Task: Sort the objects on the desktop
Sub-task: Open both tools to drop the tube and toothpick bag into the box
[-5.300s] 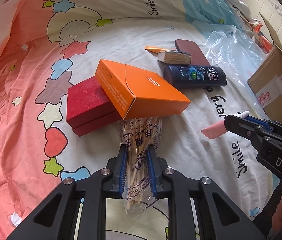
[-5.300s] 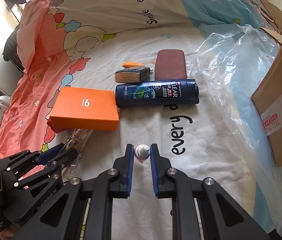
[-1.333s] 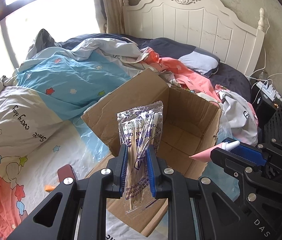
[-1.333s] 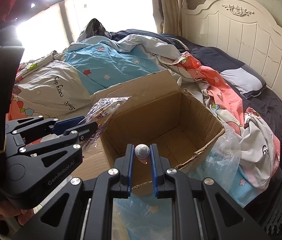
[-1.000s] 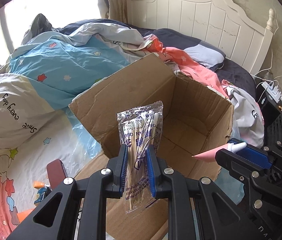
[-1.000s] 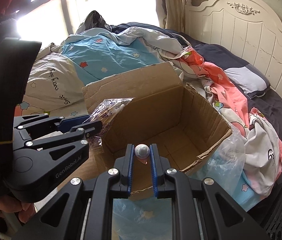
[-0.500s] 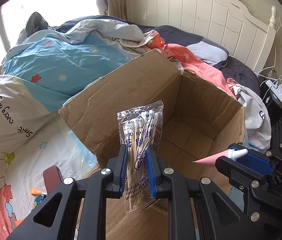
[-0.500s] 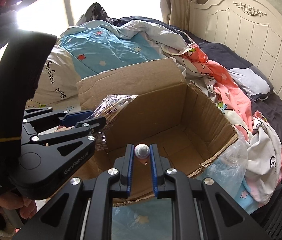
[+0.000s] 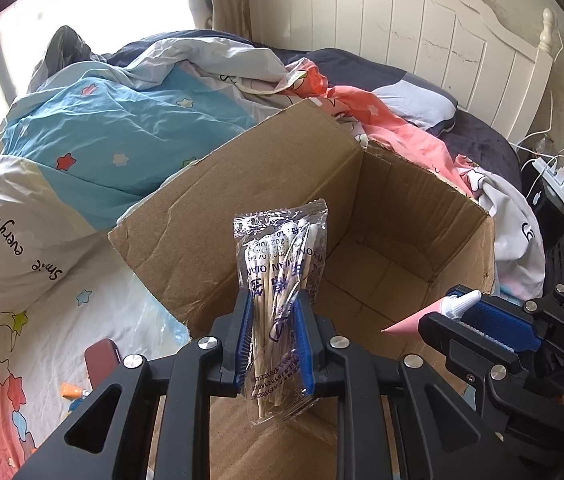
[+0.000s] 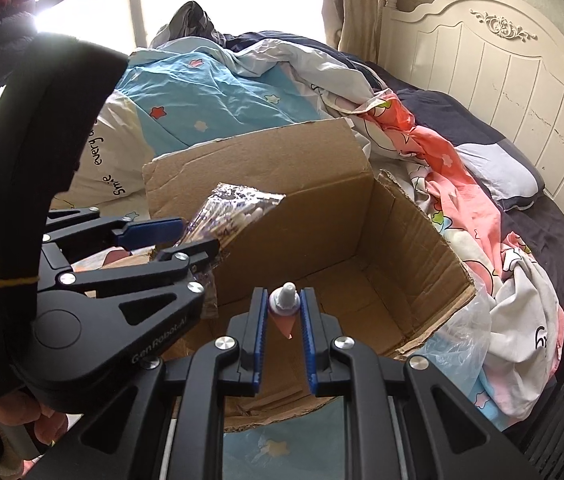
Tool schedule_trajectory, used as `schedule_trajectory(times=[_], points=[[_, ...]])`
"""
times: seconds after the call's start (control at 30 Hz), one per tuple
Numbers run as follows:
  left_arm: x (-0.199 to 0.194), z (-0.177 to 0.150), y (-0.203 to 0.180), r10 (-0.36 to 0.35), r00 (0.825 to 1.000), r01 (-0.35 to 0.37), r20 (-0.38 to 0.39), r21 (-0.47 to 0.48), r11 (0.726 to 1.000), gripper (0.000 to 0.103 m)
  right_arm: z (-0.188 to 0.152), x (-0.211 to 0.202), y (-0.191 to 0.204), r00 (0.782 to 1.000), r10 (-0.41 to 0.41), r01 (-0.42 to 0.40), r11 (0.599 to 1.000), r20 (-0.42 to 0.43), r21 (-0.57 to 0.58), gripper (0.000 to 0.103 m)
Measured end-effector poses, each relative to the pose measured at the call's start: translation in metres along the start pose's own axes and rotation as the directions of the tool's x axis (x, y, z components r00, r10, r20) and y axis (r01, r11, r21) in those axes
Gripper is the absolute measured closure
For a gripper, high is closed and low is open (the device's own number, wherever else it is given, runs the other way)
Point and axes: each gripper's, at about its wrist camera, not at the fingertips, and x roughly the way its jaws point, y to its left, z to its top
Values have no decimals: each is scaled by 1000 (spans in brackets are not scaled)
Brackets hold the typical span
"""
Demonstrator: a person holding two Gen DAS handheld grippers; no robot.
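My left gripper [image 9: 273, 304] is shut on a clear bag of cotton swabs [image 9: 282, 268] and holds it upright over the near edge of an open cardboard box [image 9: 265, 184]. It also shows in the right wrist view [image 10: 185, 240], with the bag [image 10: 237, 208] at the box's left wall. My right gripper [image 10: 284, 304] is shut on a small pink tube with a white cap [image 10: 285, 308], over the box's [image 10: 282, 168] near edge. The tube [image 9: 430, 314] sticks out of the right gripper [image 9: 458, 312] at the right of the left wrist view. The box floor is bare.
The box sits on a bed with a star-print quilt [image 9: 93, 136] and crumpled bedding [image 10: 462, 184]. A white headboard [image 9: 422, 32] is behind. A brown case [image 9: 99, 362] and an orange tube [image 9: 71, 391] lie on the sheet at lower left. Clear plastic [image 10: 458, 344] lies under the box's right corner.
Both grippers have swung from the objects on the sheet over to the box and have come closer to its opening, each still holding its item.
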Motion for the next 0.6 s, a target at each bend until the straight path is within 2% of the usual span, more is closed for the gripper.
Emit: schedule_trajectory(times=[0.03, 0.07, 0.1, 0.23, 0.3, 0.43, 0.6], points=[[0, 1, 0, 22, 1000, -22, -3, -4, 1000, 50, 0, 0, -1, 1000, -9, 9, 1000, -1, 3, 86], [-1, 1, 2, 49, 999, -49, -1, -11, 999, 29, 0, 0, -3, 1000, -7, 7, 1000, -5, 9, 85], [-3, 1, 4, 71, 997, -71, 7, -20, 997, 21, 0, -1, -5, 1000, -11, 11, 1000, -1, 20, 78], [-7, 2, 12, 59, 998, -59, 8, -43, 997, 21, 0, -5, -16, 1000, -27, 26, 997, 10, 71, 47], [-7, 3, 16, 45, 999, -45, -4, -58, 997, 21, 1, -8, -21, 1000, -24, 22, 995, 19, 94, 39], [-11, 4, 17, 46, 999, -46, -2, -63, 997, 19, 2, -13, -18, 999, -37, 35, 995, 25, 90, 37], [-15, 1, 19, 45, 999, -46, -11, -57, 997, 13, 1, -19, -12, 999, -39, 37, 996, 20, 78, 36]])
